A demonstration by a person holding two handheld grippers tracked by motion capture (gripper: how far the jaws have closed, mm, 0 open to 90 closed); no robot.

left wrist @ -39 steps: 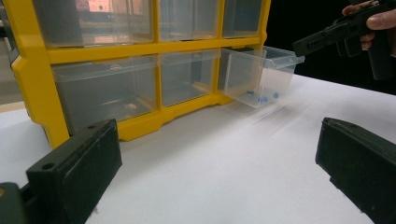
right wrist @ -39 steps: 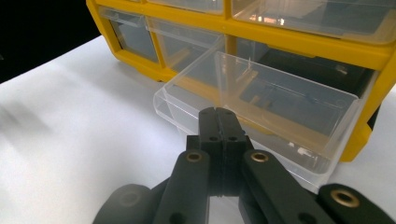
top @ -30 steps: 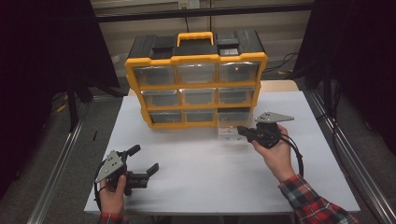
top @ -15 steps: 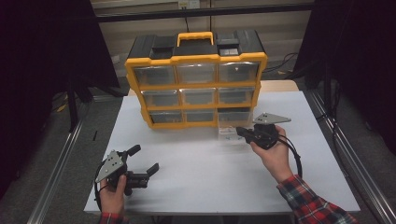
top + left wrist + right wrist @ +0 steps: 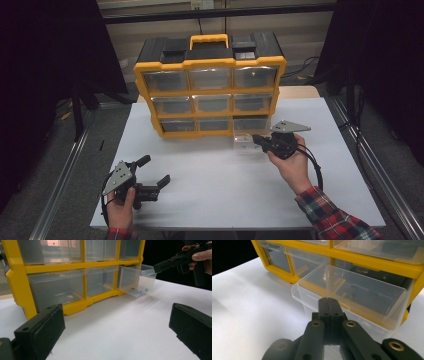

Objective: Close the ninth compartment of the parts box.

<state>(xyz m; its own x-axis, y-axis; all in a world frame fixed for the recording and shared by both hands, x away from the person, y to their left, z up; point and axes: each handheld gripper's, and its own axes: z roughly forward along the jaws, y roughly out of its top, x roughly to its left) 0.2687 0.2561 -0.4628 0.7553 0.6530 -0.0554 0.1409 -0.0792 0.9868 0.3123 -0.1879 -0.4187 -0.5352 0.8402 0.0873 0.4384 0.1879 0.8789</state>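
We hold the right gripper (image 5: 256,138) with fingers pressed together on the front lip of the clear drawer (image 5: 246,144), which juts from the cabinet's (image 5: 210,95) bottom right slot. Its long axis runs straight toward us. Our left gripper (image 5: 156,172) rests well apart, fingers spread, on the counter (image 5: 215,185).

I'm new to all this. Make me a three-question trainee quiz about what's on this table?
1. True or false: the right gripper is shut on the lip of the clear drawer.
2. Which drawer of the yellow organizer is pulled out: A top left, B middle, C bottom right?
3. Fill in: the left gripper has its jaws ____ over the white table.

Key:
1. True.
2. C; small blue pieces lie inside.
3. Open, holding nothing.
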